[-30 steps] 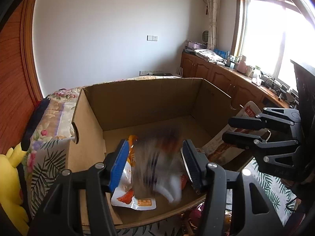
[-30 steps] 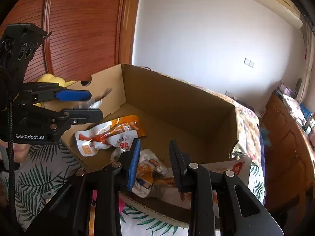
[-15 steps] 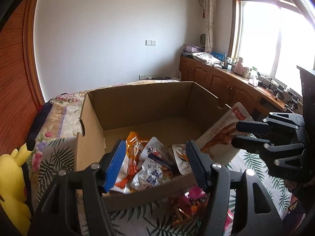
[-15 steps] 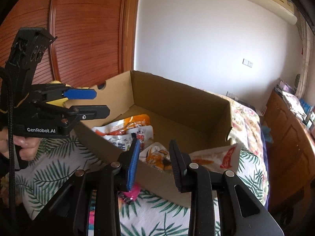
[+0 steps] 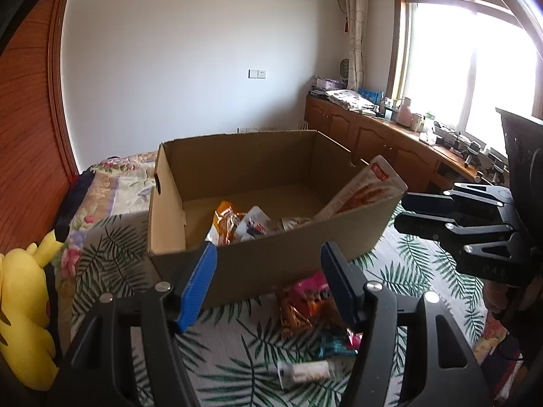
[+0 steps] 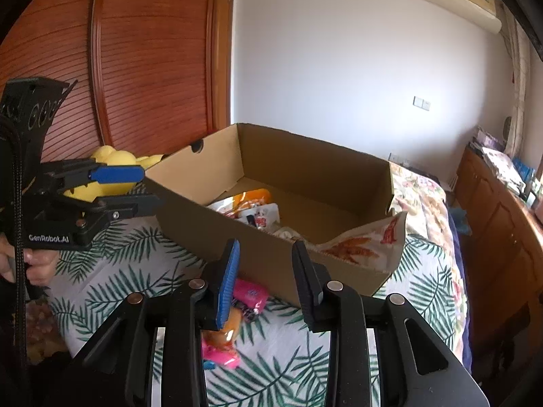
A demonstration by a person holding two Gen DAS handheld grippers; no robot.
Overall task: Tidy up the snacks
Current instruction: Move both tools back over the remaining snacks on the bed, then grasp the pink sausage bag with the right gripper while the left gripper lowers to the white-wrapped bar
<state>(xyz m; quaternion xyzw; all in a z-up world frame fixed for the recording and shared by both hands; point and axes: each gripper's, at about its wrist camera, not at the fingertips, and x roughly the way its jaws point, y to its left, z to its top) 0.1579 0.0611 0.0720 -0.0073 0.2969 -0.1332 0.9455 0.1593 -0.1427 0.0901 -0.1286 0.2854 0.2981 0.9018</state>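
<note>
Here, white "GenRobot.AI" lettering marks the left claw, whose jaws gape with nothing between them. The brown cardboard box on the palm-leaf bedspread holds orange and white snack packets. The right claw stands slightly parted and empty above pink wrapped snacks lying outside the box.

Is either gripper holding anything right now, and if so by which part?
Nothing is held: the left gripper and right gripper are both empty.

Brown box; green-leafed white bedspread.

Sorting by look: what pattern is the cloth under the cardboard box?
White bedspread with green palm-leaf print; clearest in the right wrist view.
</note>
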